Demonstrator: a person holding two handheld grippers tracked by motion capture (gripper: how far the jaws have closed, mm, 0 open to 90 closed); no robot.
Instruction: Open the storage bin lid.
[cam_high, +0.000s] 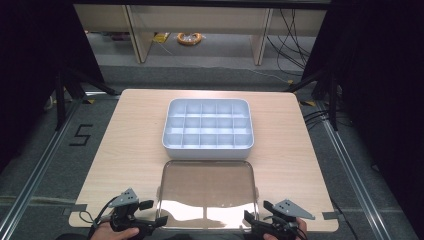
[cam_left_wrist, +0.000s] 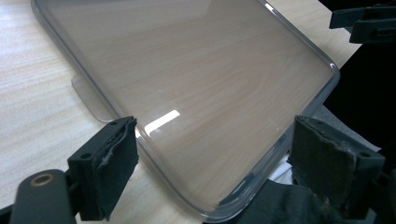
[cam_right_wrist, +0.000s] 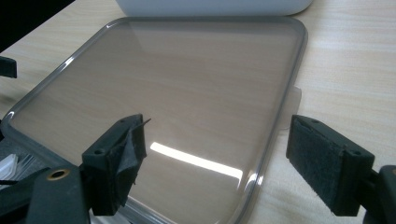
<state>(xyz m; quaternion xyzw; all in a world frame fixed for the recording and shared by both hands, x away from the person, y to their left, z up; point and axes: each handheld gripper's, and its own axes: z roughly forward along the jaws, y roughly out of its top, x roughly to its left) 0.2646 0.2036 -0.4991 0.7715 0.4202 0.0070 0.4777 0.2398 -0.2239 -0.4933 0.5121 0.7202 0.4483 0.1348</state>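
A light wooden table (cam_high: 125, 150) with rounded corners carried a white plastic organiser box (cam_high: 208, 129) with a grid of small compartments at its centre, wide bare wood lying on either side of it and beyond its far wall. Just in front of the box, its far edge running close along the box's near wall, a clear, rounded-rectangular plastic lid (cam_high: 206, 192) lay flat, its near edge reaching the table's front edge and catching a bright reflection. Bare tabletop remained left and right of the lid out to the table's side edges. The left gripper (cam_high: 152, 217) sat at the lid's near left corner and the right gripper (cam_high: 256, 215) at its near right corner, each held low at the table's front edge by a hand (cam_high: 114, 232) coming from below. In the left gripper view, the black padded jaws stood wide apart astride the lid's corner rim (cam_left_wrist: 243, 186), gripping nothing. In the right gripper view, the jaws likewise stood wide apart on either side of the lid's edge (cam_right_wrist: 275, 126), clamped on nothing.
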